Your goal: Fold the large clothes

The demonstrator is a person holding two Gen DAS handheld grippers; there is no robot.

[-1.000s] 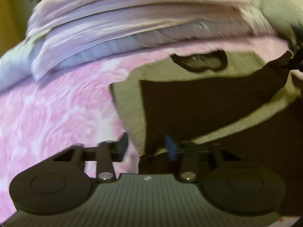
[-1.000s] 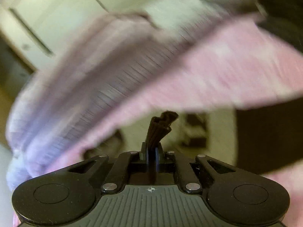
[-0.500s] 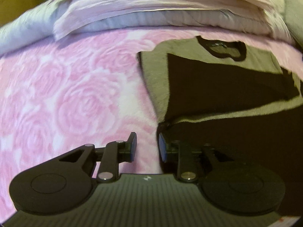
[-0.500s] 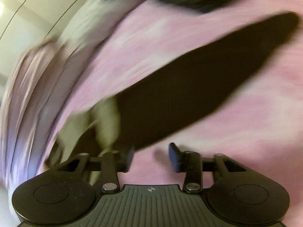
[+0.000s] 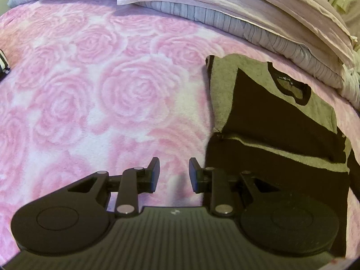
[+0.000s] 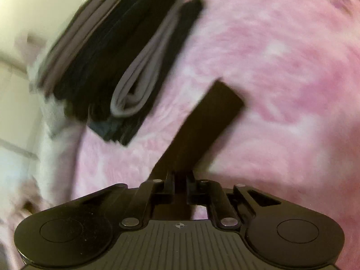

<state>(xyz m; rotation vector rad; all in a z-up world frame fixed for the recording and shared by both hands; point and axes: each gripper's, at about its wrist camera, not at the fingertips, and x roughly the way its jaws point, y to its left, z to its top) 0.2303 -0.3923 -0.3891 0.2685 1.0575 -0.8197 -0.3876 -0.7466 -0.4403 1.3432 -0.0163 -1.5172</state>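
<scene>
A grey and black sweater (image 5: 270, 117) lies flat on the pink rose blanket (image 5: 112, 90), neck hole toward the pillows. My left gripper (image 5: 174, 168) hovers over bare blanket just left of the sweater's lower edge, open, with nothing between its fingers. In the blurred right wrist view, my right gripper (image 6: 180, 175) is closing its jaws on a black sleeve (image 6: 202, 130). The sleeve stretches up and to the right across the blanket (image 6: 281, 90).
A stack of folded dark and grey clothes (image 6: 126, 56) sits at the bed's edge in the upper left of the right wrist view. Lilac and grey pillows and bedding (image 5: 247, 15) line the far side. A striped item (image 5: 3, 65) pokes in at the left.
The left gripper slid left off the sweater's edge onto bare blanket. The right gripper let go of a bunched black fold, opened, swung across the bed and closed on the black sleeve.
</scene>
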